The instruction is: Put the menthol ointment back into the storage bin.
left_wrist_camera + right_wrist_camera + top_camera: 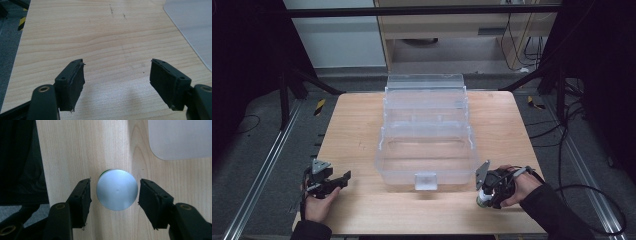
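Observation:
A small round can with a flat silver top and a green side stands on the wooden table near its front right corner, and it is also in the high view. My right gripper points straight down over it, open, with one jaw on each side of the can and a thin gap at both. My left gripper is open and holds nothing above bare wood at the front left. A clear plastic tiered box stands open in the table's middle.
A corner of the clear box lies close to my right gripper and further to the right of my left gripper. The table's front edge runs just behind both hands. Dark floor, rails and cables surround the table.

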Demonstrator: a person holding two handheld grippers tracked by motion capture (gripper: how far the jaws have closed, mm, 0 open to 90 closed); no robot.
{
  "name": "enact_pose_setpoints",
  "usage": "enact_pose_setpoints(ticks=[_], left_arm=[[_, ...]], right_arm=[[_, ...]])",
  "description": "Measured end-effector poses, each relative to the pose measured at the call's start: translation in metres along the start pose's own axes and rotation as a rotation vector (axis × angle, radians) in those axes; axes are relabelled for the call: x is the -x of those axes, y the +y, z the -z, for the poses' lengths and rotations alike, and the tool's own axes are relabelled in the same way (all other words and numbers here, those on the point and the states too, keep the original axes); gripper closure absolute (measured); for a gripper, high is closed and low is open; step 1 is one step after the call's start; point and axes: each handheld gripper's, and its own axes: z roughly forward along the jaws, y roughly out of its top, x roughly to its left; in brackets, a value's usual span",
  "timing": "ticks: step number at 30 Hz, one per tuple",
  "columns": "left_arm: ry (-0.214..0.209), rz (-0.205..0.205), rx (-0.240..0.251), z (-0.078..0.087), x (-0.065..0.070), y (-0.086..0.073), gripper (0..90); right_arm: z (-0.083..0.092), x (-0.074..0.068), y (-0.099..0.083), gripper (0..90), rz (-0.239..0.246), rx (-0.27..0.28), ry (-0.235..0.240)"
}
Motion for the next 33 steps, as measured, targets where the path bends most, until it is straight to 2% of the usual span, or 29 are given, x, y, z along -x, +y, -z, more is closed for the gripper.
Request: enact_pose_setpoints(ticks=[5,23,27,32,33], left_arm=[[0.000,0.000,-0.001,0.000,0.000,0.000,27.3],[0.000,0.001,-0.001,0.000,0.000,0.000,27.4],[-0.001,0.002,-0.001,0.000,0.000,0.000,27.3],[0.000,0.002,-0.002,0.000,0.000,0.000,27.3],[0.000,0.002,-0.002,0.000,0.000,0.000,27.3]], right_arm=[[-0.007,0.002,0.002,47.9,0.022,-0.024,0.007],[-0.013,0.005,0.006,50.3,-0.015,-0.068,0.029],[-0.009,0.006,0.006,50.4,-0.034,-0.072,0.034],[0.005,0.008,0.006,50.3,-0.056,-0.050,0.019],[0.009,0.008,0.006,50.4,-0.076,-0.047,0.019]])
